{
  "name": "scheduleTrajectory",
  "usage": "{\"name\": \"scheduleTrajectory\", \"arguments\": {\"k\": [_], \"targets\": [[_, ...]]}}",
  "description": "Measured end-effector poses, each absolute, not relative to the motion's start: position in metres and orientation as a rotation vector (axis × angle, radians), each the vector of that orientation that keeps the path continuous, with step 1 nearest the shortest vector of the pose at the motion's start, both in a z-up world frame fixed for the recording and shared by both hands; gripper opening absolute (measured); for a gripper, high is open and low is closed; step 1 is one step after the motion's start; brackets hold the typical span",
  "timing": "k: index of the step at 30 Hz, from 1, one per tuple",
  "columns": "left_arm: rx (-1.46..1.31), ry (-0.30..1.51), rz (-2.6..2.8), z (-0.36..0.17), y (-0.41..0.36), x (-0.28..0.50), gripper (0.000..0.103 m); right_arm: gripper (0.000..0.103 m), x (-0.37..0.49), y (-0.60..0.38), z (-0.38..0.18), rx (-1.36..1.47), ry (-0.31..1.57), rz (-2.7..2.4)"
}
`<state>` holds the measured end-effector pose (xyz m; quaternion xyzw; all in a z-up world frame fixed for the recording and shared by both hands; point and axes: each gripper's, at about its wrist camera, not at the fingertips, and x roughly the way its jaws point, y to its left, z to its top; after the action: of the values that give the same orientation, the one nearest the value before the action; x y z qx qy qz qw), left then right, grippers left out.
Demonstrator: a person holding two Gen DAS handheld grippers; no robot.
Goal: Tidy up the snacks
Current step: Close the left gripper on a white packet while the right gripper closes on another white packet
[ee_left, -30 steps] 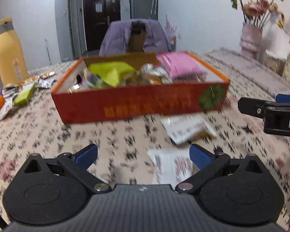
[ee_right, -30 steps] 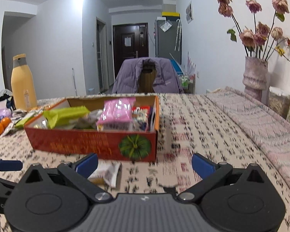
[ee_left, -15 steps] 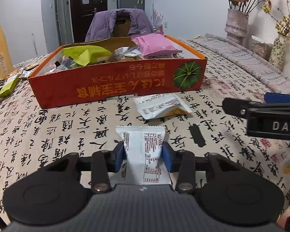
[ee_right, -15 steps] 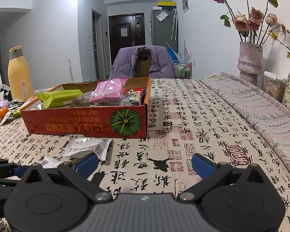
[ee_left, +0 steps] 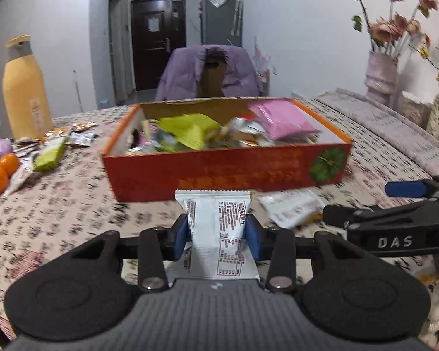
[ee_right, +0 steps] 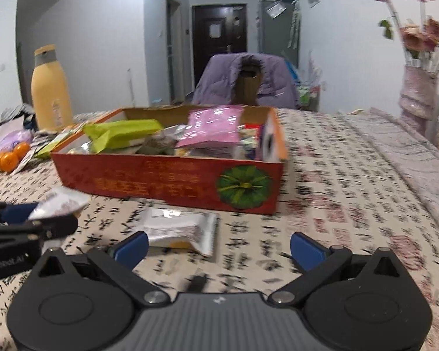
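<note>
— Changed since a second earlier? Left hand-held gripper [ee_left: 219, 235] pinched on the white snack packet [ee_left: 218, 228], lifted off the worktop [ee_left: 58, 210].

— Meaning? Probably bound for the red snack box [ee_left: 225, 172]. Right hand-held gripper [ee_right: 218, 247] spread, near second packet [ee_right: 180, 229].

White walls [ee_left: 301, 29], dark door [ee_left: 158, 41]

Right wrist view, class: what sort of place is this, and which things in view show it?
Probably a home dining or living room: a patterned tablecloth covers the table, a chair draped with a purple jacket stands behind it, and a vase of flowers sits near the wall.
</note>
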<state>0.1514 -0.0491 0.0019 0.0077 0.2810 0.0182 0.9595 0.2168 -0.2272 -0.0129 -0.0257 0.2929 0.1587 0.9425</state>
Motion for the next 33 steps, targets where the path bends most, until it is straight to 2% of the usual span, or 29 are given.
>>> {"name": "scheduleTrajectory", "arguments": {"k": [11,18,19,21,22,23,33], "targets": [[0.001,0.559,0.06,0.002,-0.014,0.157,0.041,0.103,0.268,-0.173,-0.033,-0.071,0.733,0.314],[-0.008,0.559,0.052,-0.002,-0.006,0.159,0.041,0.102,0.276,-0.166,-0.043,-0.074,0.754,0.266],[-0.011,0.56,0.051,-0.003,-0.006,0.16,0.041,0.099,0.275,-0.165,-0.043,-0.076,0.747,0.272],[-0.016,0.562,0.049,-0.004,-0.005,0.16,0.041,0.089,0.271,-0.164,-0.042,-0.074,0.734,0.287],[-0.019,0.563,0.048,-0.005,-0.005,0.161,0.041,0.08,0.269,-0.164,-0.041,-0.077,0.726,0.294],[-0.022,0.564,0.047,-0.005,-0.004,0.161,0.041,0.077,0.267,-0.164,-0.039,-0.08,0.72,0.303],[-0.037,0.545,0.036,-0.002,-0.002,0.159,0.041,0.055,0.248,-0.168,-0.032,-0.143,0.674,0.348]]}}
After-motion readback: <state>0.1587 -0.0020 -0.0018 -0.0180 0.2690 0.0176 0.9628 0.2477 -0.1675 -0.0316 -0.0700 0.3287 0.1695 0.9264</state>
